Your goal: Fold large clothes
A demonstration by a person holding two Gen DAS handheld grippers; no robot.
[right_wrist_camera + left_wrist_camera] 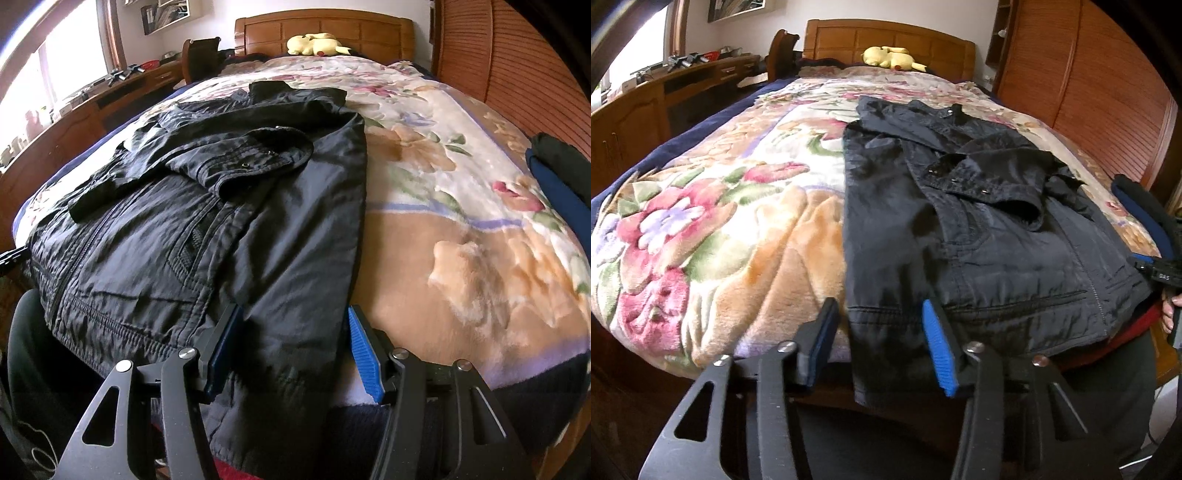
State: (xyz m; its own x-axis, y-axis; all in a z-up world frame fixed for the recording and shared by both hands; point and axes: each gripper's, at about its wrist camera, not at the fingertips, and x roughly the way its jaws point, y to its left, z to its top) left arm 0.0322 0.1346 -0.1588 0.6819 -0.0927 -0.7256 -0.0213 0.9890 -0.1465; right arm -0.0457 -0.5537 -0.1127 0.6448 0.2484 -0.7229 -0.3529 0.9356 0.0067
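A black jacket [960,229] lies flat on the floral blanket [731,229], zipped, with its sleeves folded across the chest and its hem hanging over the near bed edge. My left gripper [882,339] straddles the hem's left corner; a gap shows beside the left pad, so it is open. In the right wrist view the jacket [207,221] fills the left half. My right gripper [293,350] stands around the hem's right corner, where the fabric lies flat and unpinched between the blue pads [364,354].
A yellow plush toy [890,57] rests by the wooden headboard [886,40]. A desk [665,85] runs along the left wall and a slatted wardrobe [1089,92] along the right. A dark blue and black garment [561,177] lies on the bed's right edge.
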